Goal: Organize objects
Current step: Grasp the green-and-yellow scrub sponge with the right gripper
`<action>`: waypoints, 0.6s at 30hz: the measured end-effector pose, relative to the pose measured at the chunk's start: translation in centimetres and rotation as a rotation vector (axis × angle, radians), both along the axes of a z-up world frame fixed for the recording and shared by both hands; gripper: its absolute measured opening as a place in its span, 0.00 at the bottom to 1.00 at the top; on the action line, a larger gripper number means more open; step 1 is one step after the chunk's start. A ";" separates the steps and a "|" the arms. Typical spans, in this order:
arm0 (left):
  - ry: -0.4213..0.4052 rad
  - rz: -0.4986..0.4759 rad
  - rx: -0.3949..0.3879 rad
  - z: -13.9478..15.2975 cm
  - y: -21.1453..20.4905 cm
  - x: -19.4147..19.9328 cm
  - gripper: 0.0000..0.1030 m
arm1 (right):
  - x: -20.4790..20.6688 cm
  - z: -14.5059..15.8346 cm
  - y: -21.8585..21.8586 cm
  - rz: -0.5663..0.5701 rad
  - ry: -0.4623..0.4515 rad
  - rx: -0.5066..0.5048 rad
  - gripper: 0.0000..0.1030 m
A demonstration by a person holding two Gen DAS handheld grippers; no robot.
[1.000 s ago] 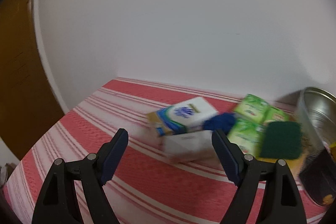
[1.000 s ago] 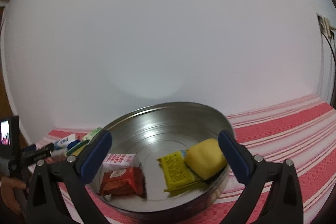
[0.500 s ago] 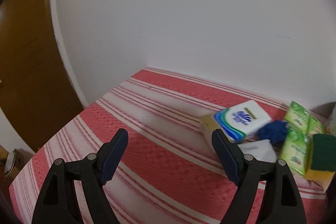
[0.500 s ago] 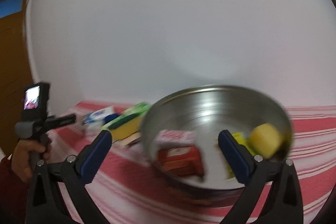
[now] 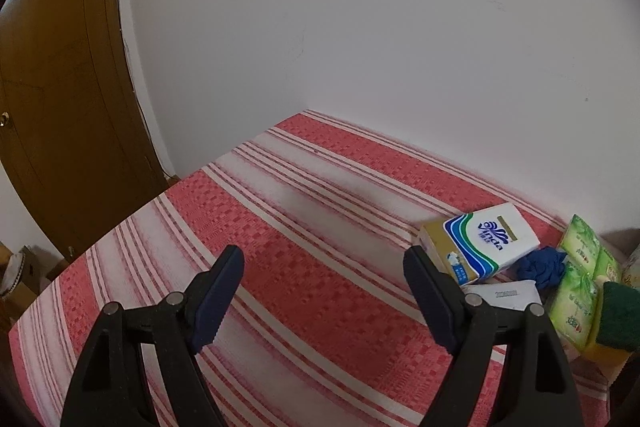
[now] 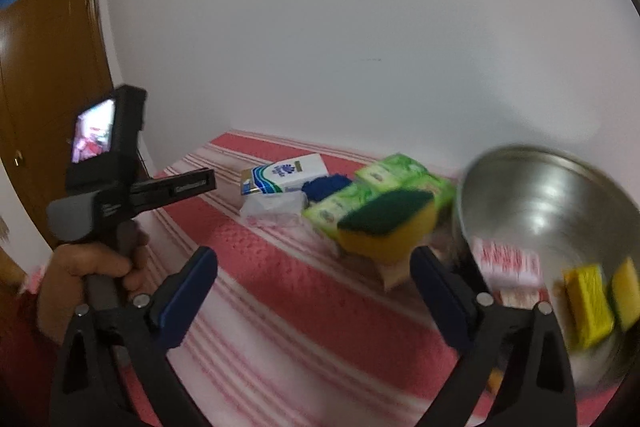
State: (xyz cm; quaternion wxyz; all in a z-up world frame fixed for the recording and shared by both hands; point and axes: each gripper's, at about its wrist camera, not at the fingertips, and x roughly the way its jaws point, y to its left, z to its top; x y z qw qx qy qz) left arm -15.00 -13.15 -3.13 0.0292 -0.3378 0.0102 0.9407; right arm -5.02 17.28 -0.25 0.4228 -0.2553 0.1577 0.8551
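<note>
Left gripper [image 5: 324, 283] wide, empty, over bare striped tablecloth [image 5: 304, 227] near its left edge, right gripper [image 6: 314, 281] empty, jaws closing, tissue box [image 5: 480, 247], sponge [image 6: 386, 227], steel basin [image 6: 552, 211] crowding the far right edge by the wall.

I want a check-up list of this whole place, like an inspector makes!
Surface: red-and-white striped cloth.
Job's things: tissue box, blue cloth, green packs, sponge piled beside metal bowl; bowl holds packets and a yellow sponge, blurred.
Clutter: nothing seen.
Grippers: left gripper open, empty; right gripper empty, jaws closing.
Cables: nothing seen.
Surroundings: white wall, brown door.
</note>
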 end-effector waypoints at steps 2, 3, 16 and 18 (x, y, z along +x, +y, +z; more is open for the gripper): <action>-0.006 -0.004 0.008 0.1 -0.1 -0.1 0.81 | -1.5 0.9 1.7 0.060 -0.128 0.020 0.95; -0.006 -0.006 0.013 0.2 -0.1 0.0 0.81 | -2.0 1.1 2.3 0.080 -0.182 0.030 0.97; -0.014 -0.053 0.040 0.5 -0.6 -0.4 0.81 | -6.4 -4.8 9.9 0.165 -0.679 -0.160 0.82; -0.015 -0.054 0.041 0.4 -0.6 -0.5 0.81 | -6.3 -4.8 9.9 0.168 -0.640 -0.174 0.71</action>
